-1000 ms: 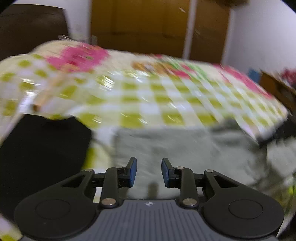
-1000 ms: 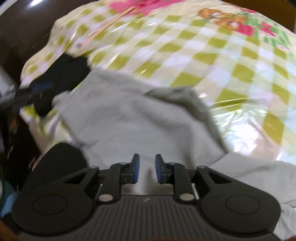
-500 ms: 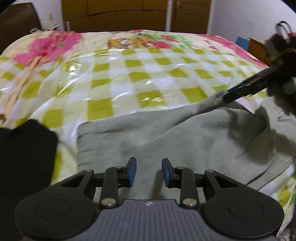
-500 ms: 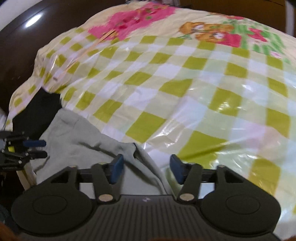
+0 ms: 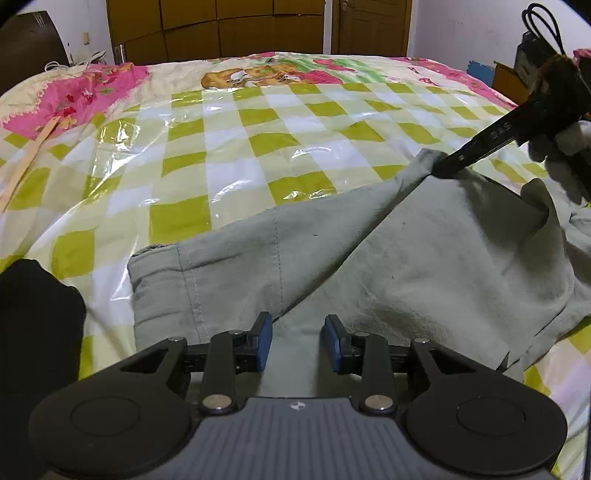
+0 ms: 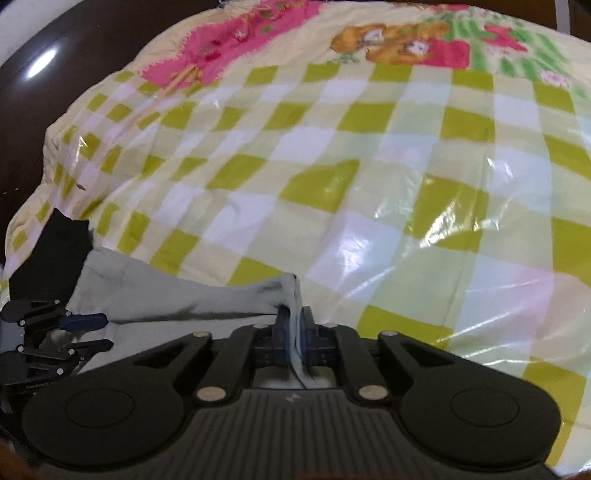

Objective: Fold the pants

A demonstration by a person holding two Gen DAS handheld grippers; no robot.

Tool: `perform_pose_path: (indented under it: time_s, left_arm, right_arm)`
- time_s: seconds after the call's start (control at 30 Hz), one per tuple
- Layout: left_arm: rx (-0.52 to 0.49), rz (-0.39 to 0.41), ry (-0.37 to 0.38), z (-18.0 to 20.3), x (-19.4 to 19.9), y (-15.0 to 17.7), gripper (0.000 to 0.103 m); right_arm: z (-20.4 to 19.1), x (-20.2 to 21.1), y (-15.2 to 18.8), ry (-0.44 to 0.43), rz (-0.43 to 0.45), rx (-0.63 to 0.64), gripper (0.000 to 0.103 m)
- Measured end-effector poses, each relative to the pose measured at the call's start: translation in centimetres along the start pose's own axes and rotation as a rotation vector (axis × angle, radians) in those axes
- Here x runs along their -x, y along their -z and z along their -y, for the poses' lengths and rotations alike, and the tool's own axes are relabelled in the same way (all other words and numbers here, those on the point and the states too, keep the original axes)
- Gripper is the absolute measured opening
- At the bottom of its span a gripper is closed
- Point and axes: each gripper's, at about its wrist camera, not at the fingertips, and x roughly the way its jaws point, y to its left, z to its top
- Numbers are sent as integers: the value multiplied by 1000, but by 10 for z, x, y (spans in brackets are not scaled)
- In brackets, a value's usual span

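Grey pants (image 5: 406, 258) lie on the checked bed cover, hem end at the left. My left gripper (image 5: 297, 341) is open, its blue pads low over the cloth near the hem with nothing between them. My right gripper (image 6: 294, 330) is shut on a fold of the grey pants (image 6: 184, 295) and lifts it off the bed. In the left wrist view the right gripper (image 5: 443, 170) pinches the far edge of the cloth at the right. In the right wrist view the left gripper (image 6: 88, 330) shows open at the far left.
The bed (image 5: 258, 129) has a green and white checked plastic cover, pink and cartoon print farther back. A black garment (image 5: 33, 314) lies at the left edge. A thin wooden stick (image 5: 26, 162) lies at the far left. Wooden wardrobes (image 5: 240, 26) stand behind.
My right gripper has closed on the pants' edge and raised it. My left gripper has settled lower over the cloth and stays open.
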Motion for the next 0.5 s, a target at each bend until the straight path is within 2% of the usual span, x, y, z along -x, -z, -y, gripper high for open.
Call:
perform_pose_path:
  time_s: [0.1, 0.23, 0.37, 0.5]
  left_arm:
    - [-2, 4, -10, 10, 12, -5, 44]
    - [-49, 70, 53, 44, 28, -25, 45]
    - [-117, 124, 191, 102, 29, -45, 46]
    - [-195, 109, 324, 171, 8, -60, 46]
  right_arm:
    - [12, 27, 6, 13, 29, -25, 16]
    - [37, 88, 32, 87, 96, -80, 16]
    - [68, 147, 76, 174, 161, -205, 18]
    - [103, 194, 134, 255, 211, -353, 23]
